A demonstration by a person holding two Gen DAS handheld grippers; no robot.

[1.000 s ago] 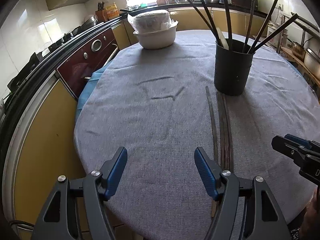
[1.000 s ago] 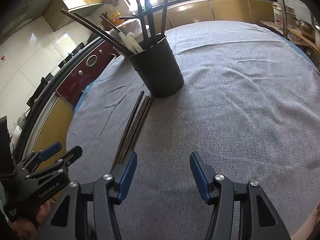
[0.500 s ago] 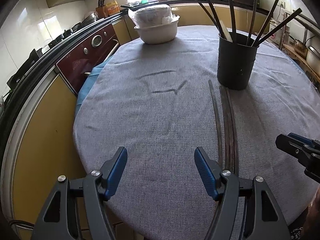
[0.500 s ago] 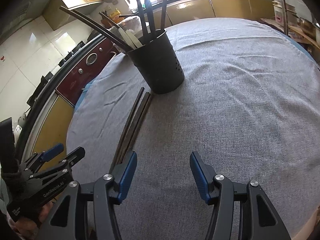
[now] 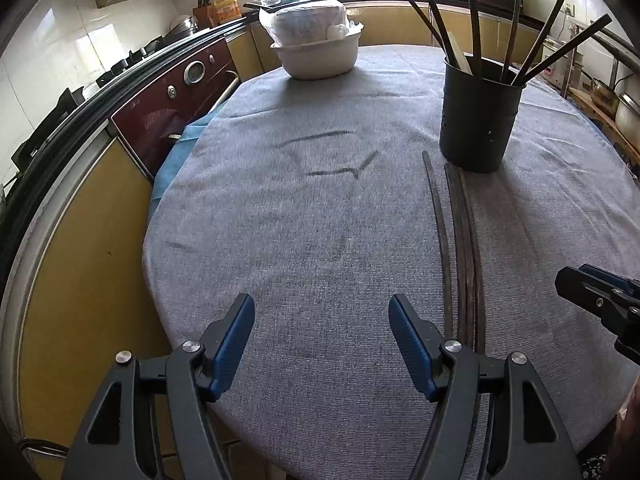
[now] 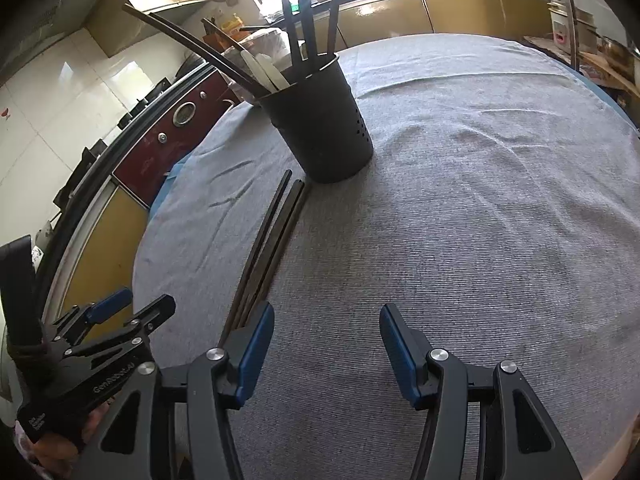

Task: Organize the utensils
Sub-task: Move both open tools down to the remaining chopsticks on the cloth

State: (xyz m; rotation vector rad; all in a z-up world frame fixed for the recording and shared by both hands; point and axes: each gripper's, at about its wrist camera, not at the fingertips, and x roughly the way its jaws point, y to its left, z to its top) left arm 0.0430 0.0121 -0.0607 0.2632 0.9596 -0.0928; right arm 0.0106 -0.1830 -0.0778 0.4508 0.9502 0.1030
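A black utensil holder (image 5: 478, 118) stands on the grey-clothed round table (image 5: 320, 220), with several dark chopsticks and a pale utensil standing in it. It also shows in the right wrist view (image 6: 320, 128). Three dark chopsticks (image 5: 460, 248) lie side by side on the cloth, running from the holder's base toward me; they show in the right wrist view (image 6: 268, 248) too. My left gripper (image 5: 322, 332) is open and empty, just left of their near ends. My right gripper (image 6: 326, 338) is open and empty, just right of them.
A white bowl with a plastic-wrapped bundle (image 5: 316, 46) sits at the table's far edge. A dark red oven (image 5: 172, 112) and yellow cabinets curve along the left. A rack with metal pots (image 5: 616, 100) stands at the far right.
Both grippers have drawn back slightly toward me, so the holder and chopsticks appear a little farther away. Both stay open and empty.
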